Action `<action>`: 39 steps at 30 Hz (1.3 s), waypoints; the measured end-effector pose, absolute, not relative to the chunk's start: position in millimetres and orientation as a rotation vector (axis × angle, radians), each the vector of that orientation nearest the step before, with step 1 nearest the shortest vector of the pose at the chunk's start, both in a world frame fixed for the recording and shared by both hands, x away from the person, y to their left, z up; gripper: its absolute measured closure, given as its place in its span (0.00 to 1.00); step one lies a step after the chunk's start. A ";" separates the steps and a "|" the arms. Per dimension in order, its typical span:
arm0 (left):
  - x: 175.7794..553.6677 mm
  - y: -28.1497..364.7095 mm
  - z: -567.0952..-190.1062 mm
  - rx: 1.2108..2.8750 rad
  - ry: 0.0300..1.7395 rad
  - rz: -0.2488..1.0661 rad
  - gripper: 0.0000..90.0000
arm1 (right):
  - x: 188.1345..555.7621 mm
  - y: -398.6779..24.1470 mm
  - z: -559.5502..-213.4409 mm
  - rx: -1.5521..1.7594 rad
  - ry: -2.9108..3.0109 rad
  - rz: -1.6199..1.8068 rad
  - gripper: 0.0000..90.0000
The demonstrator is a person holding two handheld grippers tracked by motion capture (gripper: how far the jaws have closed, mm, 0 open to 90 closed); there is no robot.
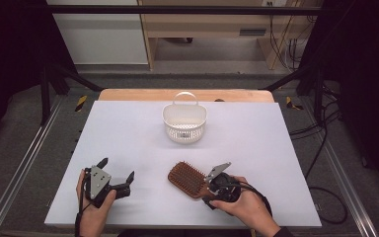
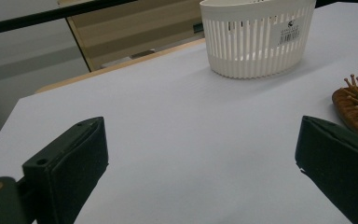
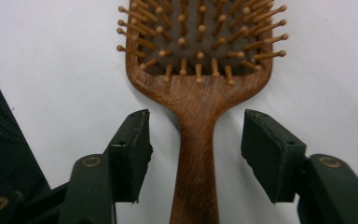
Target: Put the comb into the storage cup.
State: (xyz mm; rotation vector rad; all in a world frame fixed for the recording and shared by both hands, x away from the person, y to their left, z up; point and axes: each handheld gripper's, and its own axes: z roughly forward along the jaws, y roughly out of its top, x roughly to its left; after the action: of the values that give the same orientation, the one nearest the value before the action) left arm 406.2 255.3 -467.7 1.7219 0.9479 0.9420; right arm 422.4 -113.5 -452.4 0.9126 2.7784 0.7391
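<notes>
My right claw (image 3: 196, 154) straddles the brush (image 3: 196, 93) handle, jaws half open with a gap on each side, pads not pressing it. The brush lies bristles up on the table (image 1: 128, 133), near its front edge, well short of the basket (image 1: 184, 123). My left claw (image 1: 117, 173) gapes wide, empty

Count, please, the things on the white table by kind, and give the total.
Wooden hairbrush: 1
White plastic basket: 1
Hand-held tongs: 2, the left tongs and the right tongs
Total: 4
</notes>
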 end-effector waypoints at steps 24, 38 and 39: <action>406.5 254.3 -467.8 1.732 0.944 0.935 0.03 | 429.0 -104.5 -452.6 0.906 2.840 0.574 0.71; 406.2 253.6 -467.4 1.733 0.941 0.933 0.03 | 430.9 -98.0 -451.6 0.889 2.852 0.490 0.79; 406.2 253.7 -467.4 1.733 0.940 0.933 0.03 | 431.2 -97.7 -451.3 0.889 2.855 0.487 0.80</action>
State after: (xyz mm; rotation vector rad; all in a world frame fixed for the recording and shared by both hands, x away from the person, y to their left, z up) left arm 406.2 253.7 -467.4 1.7326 0.9399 0.9327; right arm 431.2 -97.7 -451.3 0.8895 2.8553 0.4868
